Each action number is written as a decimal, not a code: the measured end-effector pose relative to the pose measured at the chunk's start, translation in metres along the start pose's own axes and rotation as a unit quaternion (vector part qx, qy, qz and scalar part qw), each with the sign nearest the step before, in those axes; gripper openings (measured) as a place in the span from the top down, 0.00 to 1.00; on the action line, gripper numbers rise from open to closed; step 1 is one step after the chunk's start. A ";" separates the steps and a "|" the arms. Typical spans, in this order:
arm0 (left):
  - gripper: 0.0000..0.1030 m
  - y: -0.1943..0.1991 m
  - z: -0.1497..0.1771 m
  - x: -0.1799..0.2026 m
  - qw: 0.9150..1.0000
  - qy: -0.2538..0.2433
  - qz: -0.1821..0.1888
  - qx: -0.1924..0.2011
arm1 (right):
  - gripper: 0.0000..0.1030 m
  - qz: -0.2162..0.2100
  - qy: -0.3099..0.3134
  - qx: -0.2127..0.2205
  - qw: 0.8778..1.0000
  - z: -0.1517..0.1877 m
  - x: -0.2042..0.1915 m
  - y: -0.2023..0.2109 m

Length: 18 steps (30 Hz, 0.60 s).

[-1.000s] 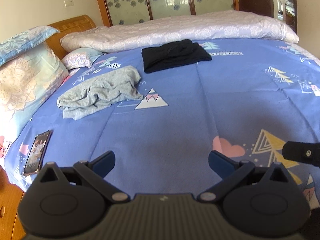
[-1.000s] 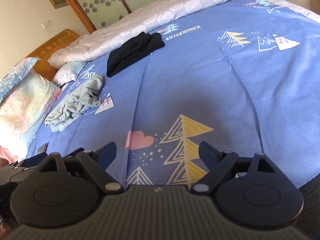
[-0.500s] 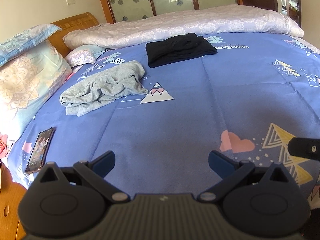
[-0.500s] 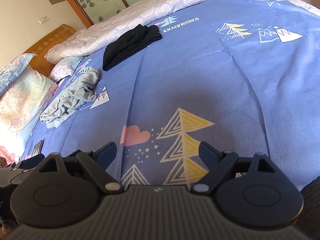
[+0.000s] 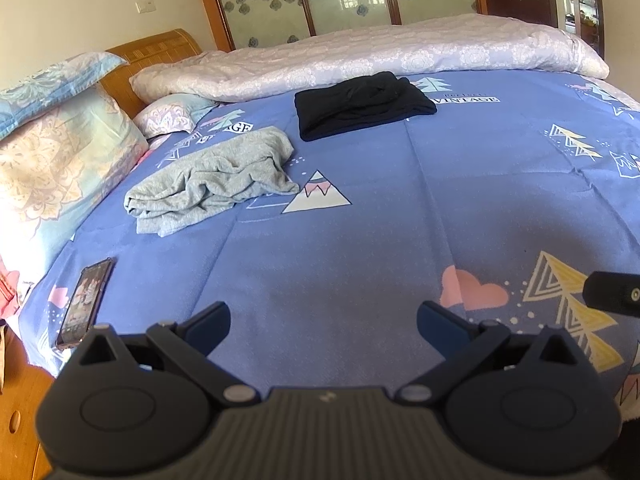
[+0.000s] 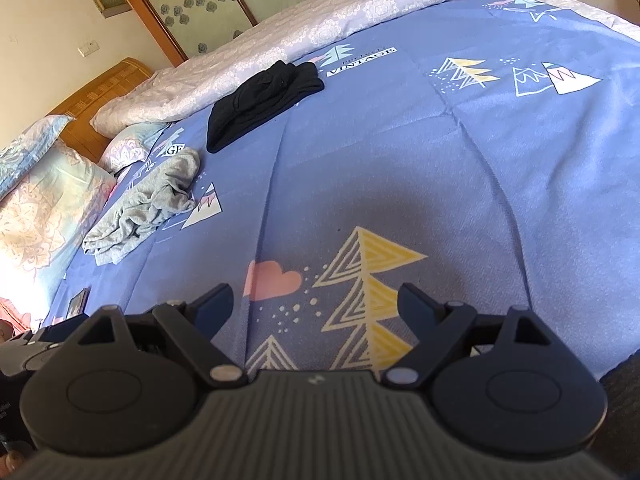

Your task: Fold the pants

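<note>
Crumpled grey pants [image 5: 212, 180] lie on the blue patterned bed sheet [image 5: 360, 240], left of centre, also seen as the grey pants [image 6: 148, 204] in the right wrist view. A folded black garment [image 5: 360, 104] lies farther back near the quilt, and the right wrist view has the same black garment [image 6: 260, 104]. My left gripper [image 5: 322, 314] hangs open over bare sheet near the bed's front edge, well short of both garments. Beside it my right gripper [image 6: 316, 298] is open above a yellow tree print, with nothing between its fingers.
A phone [image 5: 84, 304] lies on the sheet near the left edge. Pillows [image 5: 52, 160] lean against the wooden headboard [image 5: 152, 52] at the left. A rolled pale quilt [image 5: 360, 56] runs along the far side. Glass sliding doors stand behind the bed.
Nothing on the bed has moved. Both grippers stay open in about the same place; the views shift only slightly.
</note>
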<state>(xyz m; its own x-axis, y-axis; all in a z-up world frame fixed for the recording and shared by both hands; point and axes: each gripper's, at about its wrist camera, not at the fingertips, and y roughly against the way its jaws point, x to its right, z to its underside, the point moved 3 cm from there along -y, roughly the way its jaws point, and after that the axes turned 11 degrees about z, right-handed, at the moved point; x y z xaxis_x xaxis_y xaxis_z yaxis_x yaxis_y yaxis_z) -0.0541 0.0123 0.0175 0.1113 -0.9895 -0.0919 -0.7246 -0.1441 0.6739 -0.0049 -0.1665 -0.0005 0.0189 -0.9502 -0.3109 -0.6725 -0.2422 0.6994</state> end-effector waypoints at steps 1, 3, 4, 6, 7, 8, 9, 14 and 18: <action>0.00 0.000 0.000 0.000 1.000 -0.002 -0.002 0.002 | 0.12 0.000 -0.001 0.000 1.000 0.000 0.001 0.000; 0.00 0.001 -0.001 0.000 1.000 -0.005 -0.006 0.005 | 0.12 0.000 -0.002 0.000 1.000 0.000 0.001 0.000; 0.00 0.001 -0.001 0.000 1.000 -0.006 -0.007 0.006 | 0.12 0.000 -0.002 0.000 1.000 -0.001 0.001 0.000; 0.00 0.002 -0.002 0.000 1.000 -0.010 -0.011 0.010 | 0.12 -0.001 -0.002 0.001 1.000 -0.001 0.001 0.000; 0.00 0.002 -0.002 0.000 1.000 -0.011 -0.013 0.012 | 0.12 -0.001 -0.001 0.001 1.000 -0.001 0.001 0.001; 0.00 0.002 -0.003 0.000 1.000 -0.013 -0.015 0.013 | 0.12 -0.001 -0.001 0.001 1.000 -0.001 0.000 0.001; 0.00 0.002 -0.003 -0.001 1.000 -0.014 -0.017 0.015 | 0.12 -0.002 -0.001 0.001 1.000 -0.001 0.000 0.001; 0.00 0.003 -0.003 -0.002 0.999 -0.018 -0.024 0.019 | 0.12 0.000 -0.003 0.005 1.000 -0.001 0.000 0.002; 0.00 0.002 -0.003 -0.003 0.999 -0.020 -0.029 0.020 | 0.12 0.001 0.002 0.023 1.000 -0.002 -0.001 0.007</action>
<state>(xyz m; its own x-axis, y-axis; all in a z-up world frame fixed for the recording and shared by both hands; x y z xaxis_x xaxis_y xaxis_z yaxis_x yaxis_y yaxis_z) -0.0538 0.0153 0.0219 0.1273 -0.9791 -0.1589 -0.7442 -0.2002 0.6372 -0.0081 -0.1675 0.0058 0.0198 -0.9513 -0.3075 -0.7064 -0.2310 0.6691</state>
